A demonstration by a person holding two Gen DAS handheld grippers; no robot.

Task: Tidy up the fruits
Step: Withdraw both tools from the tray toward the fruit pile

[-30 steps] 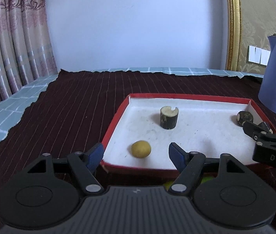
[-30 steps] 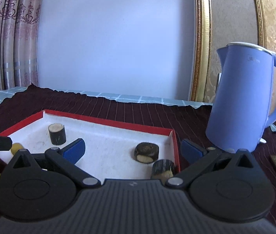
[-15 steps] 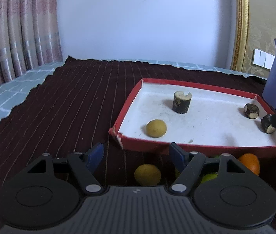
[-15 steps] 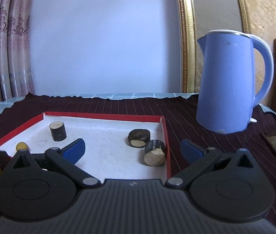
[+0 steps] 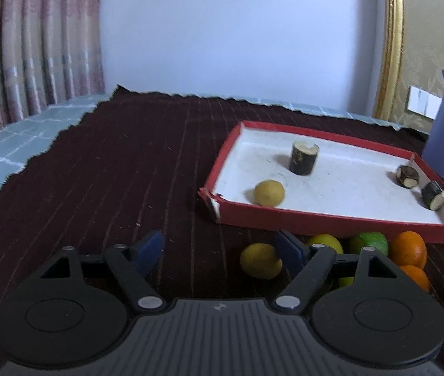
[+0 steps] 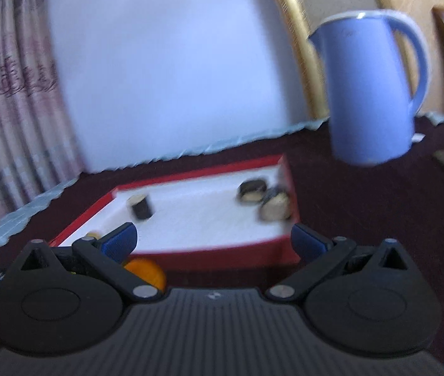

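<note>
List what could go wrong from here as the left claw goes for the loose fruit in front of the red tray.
1. The left claw is open, with the yellow fruit right against its right finger; a nudge may roll it away.
2. The green fruit and oranges sit packed together, so closing may catch two.
3. The red tray wall is close behind; pushing forward could shove it.

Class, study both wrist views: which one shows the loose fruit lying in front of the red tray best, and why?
The left wrist view. It shows the pile sharply: a yellow fruit, a green fruit and an orange on the dark cloth before the red tray. The right wrist view is motion-blurred and shows only one orange fruit behind its tool.
</note>
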